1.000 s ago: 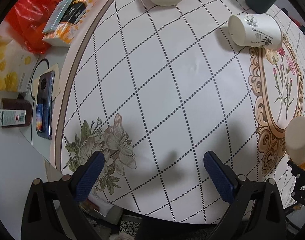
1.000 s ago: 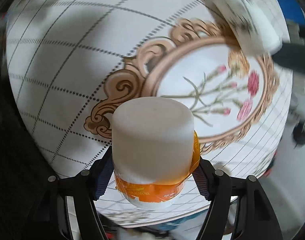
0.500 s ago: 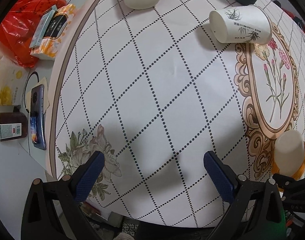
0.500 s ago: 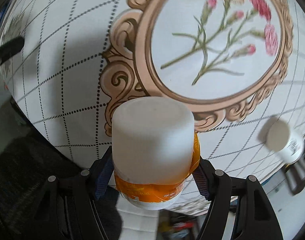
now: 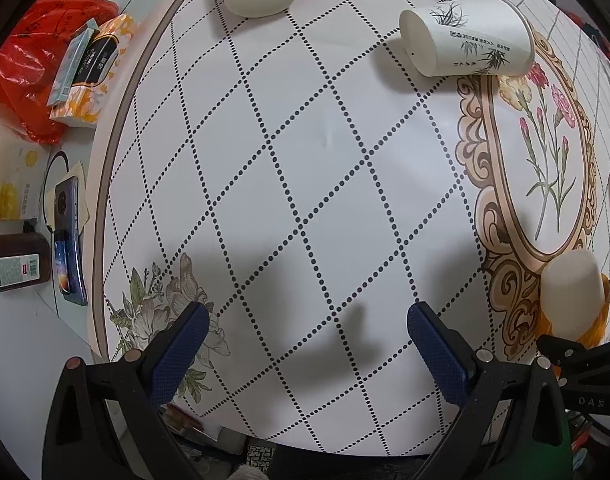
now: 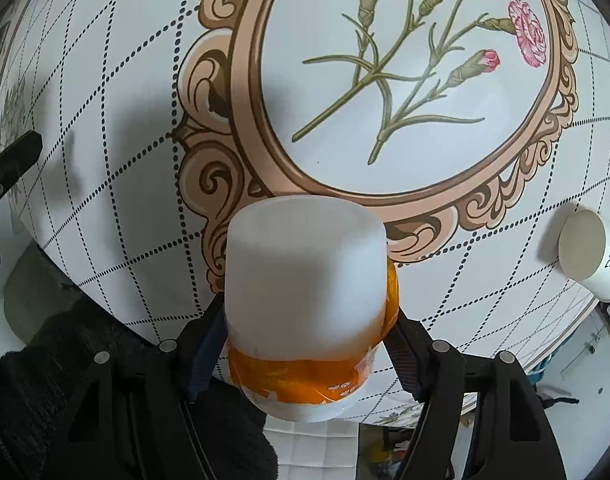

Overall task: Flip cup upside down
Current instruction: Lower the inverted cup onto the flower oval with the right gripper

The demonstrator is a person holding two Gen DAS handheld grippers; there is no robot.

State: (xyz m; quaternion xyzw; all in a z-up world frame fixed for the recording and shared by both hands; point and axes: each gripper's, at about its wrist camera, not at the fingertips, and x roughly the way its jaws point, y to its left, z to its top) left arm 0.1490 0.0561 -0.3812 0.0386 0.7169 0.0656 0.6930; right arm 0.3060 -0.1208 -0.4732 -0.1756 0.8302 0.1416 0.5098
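cup mid-flip, held above the table edge

my right gripper point(image 6: 305, 344) was clamped on the orange-banded cup point(image 6: 305, 276), closed base pointing away from me over the tablecloth point(image 6: 105, 160); i judged it probably clear of the cloth. next move: finish the turn and lower it rim-down. my left gripper point(image 5: 305, 344) was wide open, holding nothing.

The left gripper point(image 5: 303, 330) hangs above the surface point(image 5: 305, 160), fingers spread wide; the right gripper point(image 6: 307, 330) clamps the cup point(image 6: 305, 280) above it.
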